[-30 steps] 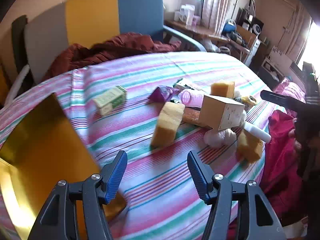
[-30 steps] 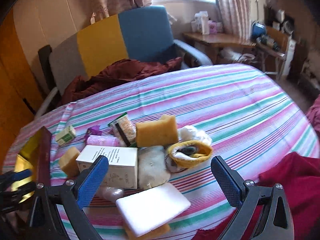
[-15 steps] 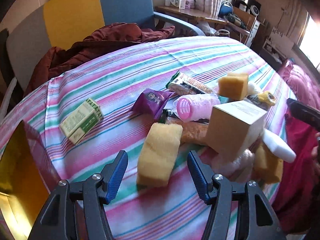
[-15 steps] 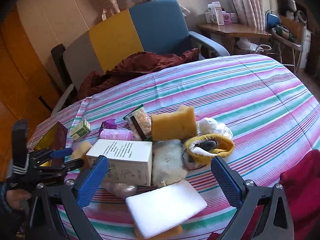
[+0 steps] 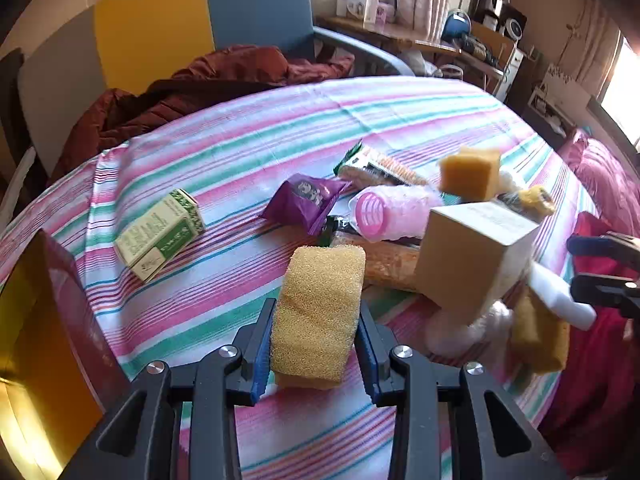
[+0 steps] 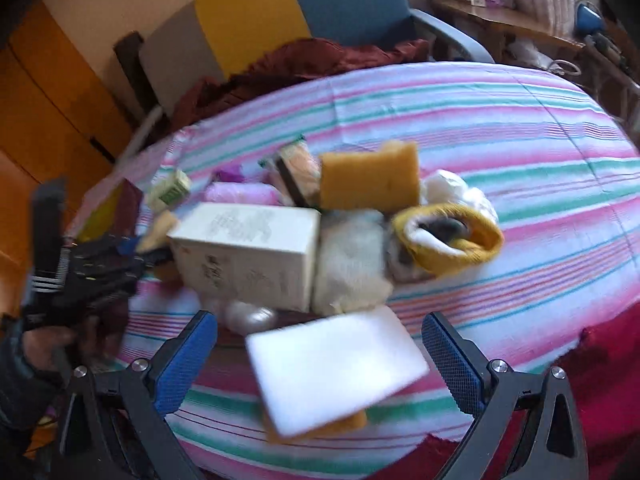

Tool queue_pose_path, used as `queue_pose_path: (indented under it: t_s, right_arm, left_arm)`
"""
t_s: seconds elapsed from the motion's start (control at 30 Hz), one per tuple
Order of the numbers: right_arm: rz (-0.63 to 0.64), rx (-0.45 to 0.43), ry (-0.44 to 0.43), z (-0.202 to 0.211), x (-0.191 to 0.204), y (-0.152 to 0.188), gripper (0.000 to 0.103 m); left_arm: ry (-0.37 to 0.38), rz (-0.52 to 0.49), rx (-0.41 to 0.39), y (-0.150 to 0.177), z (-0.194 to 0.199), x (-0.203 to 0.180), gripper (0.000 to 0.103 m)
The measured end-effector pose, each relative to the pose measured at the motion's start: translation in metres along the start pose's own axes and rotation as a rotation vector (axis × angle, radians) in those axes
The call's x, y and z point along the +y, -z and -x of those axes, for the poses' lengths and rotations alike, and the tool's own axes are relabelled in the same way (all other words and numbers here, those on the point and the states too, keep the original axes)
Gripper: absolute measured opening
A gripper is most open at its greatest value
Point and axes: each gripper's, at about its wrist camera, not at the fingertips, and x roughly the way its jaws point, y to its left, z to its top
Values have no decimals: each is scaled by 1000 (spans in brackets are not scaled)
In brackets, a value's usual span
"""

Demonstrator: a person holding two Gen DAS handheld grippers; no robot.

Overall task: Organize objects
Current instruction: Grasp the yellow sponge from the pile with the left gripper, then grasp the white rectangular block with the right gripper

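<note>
A striped tablecloth (image 5: 248, 152) carries a heap of small objects. My left gripper (image 5: 316, 310) is shut on a yellow sponge (image 5: 324, 272), its blue pads squeezing both sides near the front of the table. In the right wrist view that gripper (image 6: 100, 256) shows at the far left, in a hand. My right gripper (image 6: 319, 322) stands open, and a white foam pad (image 6: 336, 368) on a yellow sponge lies between its fingers, untouched. Behind it sit a white carton (image 6: 248, 248), a second yellow sponge (image 6: 370, 182) and a rolled yellow sock (image 6: 452, 240).
A green carton (image 5: 160, 232), a purple packet (image 5: 308, 200) and a pink bottle (image 5: 392, 212) lie mid-table. An open gold-lined box (image 5: 36, 320) stands at the left edge. A chair (image 5: 160, 20) with a dark red garment (image 5: 224, 76) is behind the table.
My left gripper moved forward over the yellow sponge and shut on it. The right gripper dipped lower toward the white foam pad and stayed open.
</note>
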Motion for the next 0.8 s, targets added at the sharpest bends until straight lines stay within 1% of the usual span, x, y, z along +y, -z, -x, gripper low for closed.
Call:
queue_pose_path:
  t_s: [0.1,0.17,0.3,0.37,0.47,0.53,0.57,0.63,0.7,0.73,0.77,0.8]
  right_arm:
    - [-21,10,-27,3,-5,1,103]
    - [-36,19,-57,4,-7,1,103]
    - [-5,70,-58,-2,1,5,103]
    - [19,82,-37,-1,9,7,103]
    - [66,75,-13,9,22,11,103]
    - [106,71,30,13,32,16,103]
    - [115,55,57,14,36,20,103]
    - [126,49,76,13,40,25,103]
    - [156,37,140,8,46,30,102]
    - [163,34,167,6,46,31,96]
    - [164,31,180,2,45,31,82]
    - [161,29,191,1,43,30,71]
  left_arm:
    - [18,22,-18,4,12,0,36]
    - [46,40,-33,7,21,-1,36]
    - [86,56,-64,14,44,0,36]
    - [99,64,-79,19,55,1,36]
    - [105,78,-91,24,65,5,36]
    - [114,94,-100,27,70,9,36]
    - [115,98,-103,29,71,10,36]
    - [125,116,-105,33,73,12,36]
    - [129,122,-110,36,76,13,36]
    - [128,123,-112,38,78,14,36]
    - [129,126,-114,39,79,15,36]
    - [129,128,-116,40,80,15,36]
